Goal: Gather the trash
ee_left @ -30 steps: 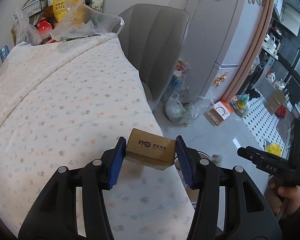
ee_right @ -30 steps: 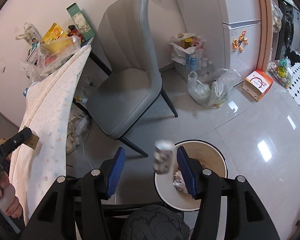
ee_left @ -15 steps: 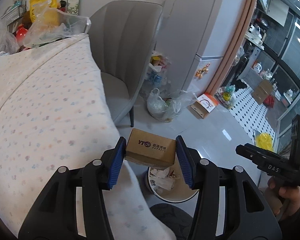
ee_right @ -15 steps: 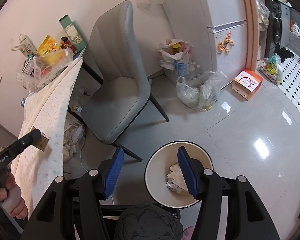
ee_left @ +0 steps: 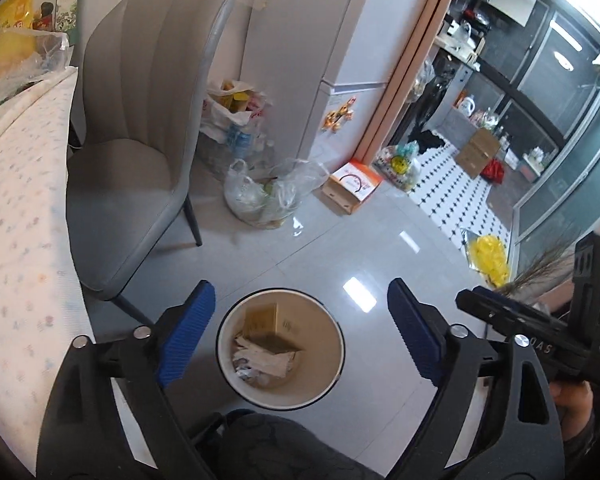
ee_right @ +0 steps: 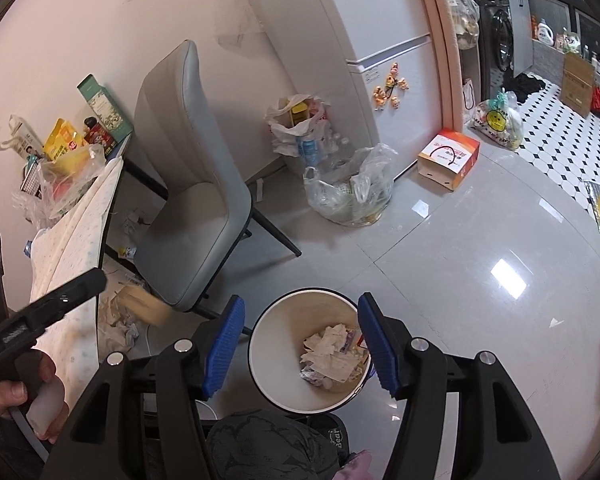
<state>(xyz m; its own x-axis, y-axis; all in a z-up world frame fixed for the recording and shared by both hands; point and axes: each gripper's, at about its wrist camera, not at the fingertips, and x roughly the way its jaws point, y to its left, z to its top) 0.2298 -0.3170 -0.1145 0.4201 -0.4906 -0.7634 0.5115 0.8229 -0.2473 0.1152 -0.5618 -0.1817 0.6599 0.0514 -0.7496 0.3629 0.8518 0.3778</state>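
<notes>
My left hand-held gripper [ee_left: 300,332] hangs over the bin [ee_left: 280,344] at lower centre, jaws opening wide with nothing between them; the box [ee_left: 266,328] lies inside on crumpled paper. My right hand-held gripper [ee_right: 300,344] is half open, empty.

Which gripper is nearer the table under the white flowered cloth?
Left. The left gripper, jaws opening and empty, hangs beside the table; the right gripper is farther out, over the round white bin.

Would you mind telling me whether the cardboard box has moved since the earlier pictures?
Yes: it left the left gripper over the tablecloth and dropped into the bin.
</notes>
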